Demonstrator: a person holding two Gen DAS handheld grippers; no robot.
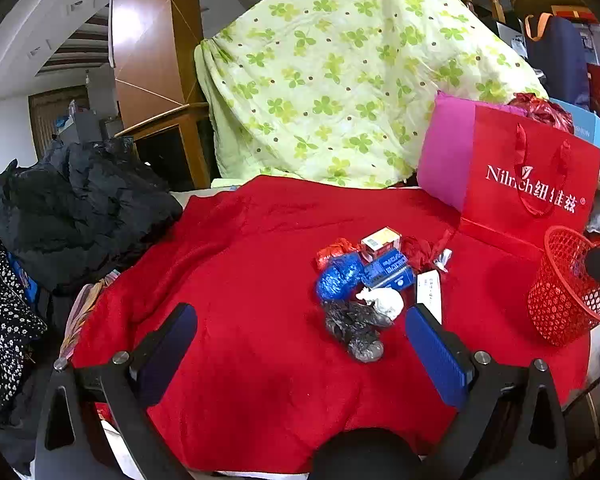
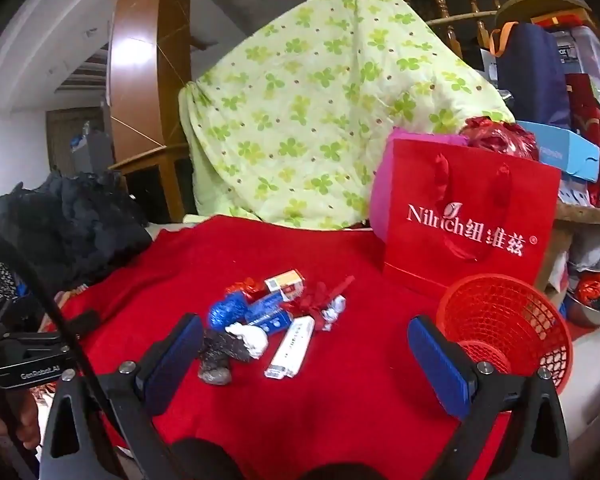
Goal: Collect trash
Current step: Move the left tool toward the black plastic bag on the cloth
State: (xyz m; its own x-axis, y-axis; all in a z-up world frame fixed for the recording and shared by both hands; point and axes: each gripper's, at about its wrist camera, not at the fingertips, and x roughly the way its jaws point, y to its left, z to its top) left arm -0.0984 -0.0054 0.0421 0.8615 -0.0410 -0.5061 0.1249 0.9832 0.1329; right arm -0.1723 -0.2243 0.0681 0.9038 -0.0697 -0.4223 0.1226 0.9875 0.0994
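Nothing has been collected yet, by the look of it: the red mesh basket (image 2: 504,332) at the right edge of the table stands empty, and the trash lies in one tight heap on the red cloth (image 1: 240,248) near the middle. This reads as the opening step, choosing a first piece.

The left hand-held gripper (image 1: 300,356) and the right hand-held gripper (image 2: 304,364) both hover short of the heap with their jaws spread as wide as they go and nothing between them.

The heap holds a grey crumpled plastic bag (image 1: 354,330) nearest, a white wad of tissue (image 1: 384,302) touching it, a blue shiny wrapper (image 1: 338,276), a blue carton (image 1: 388,274), a small orange-and-white box (image 1: 382,240) at the far side, red foil wrappers (image 2: 320,302) and a long white box (image 2: 292,346).

The long white box is the only piece with a clear direction: it lies flat, its long axis running from near-left to far-right in the right wrist view, its far end toward the red gift bag (image 2: 468,224). A grip would best close across its narrow width. The grey bag stretches near to far.

The next move probably calls for the right gripper to come down on the white box, which lies closest to the basket and clear on its right side, then carry it rightward over the rim.
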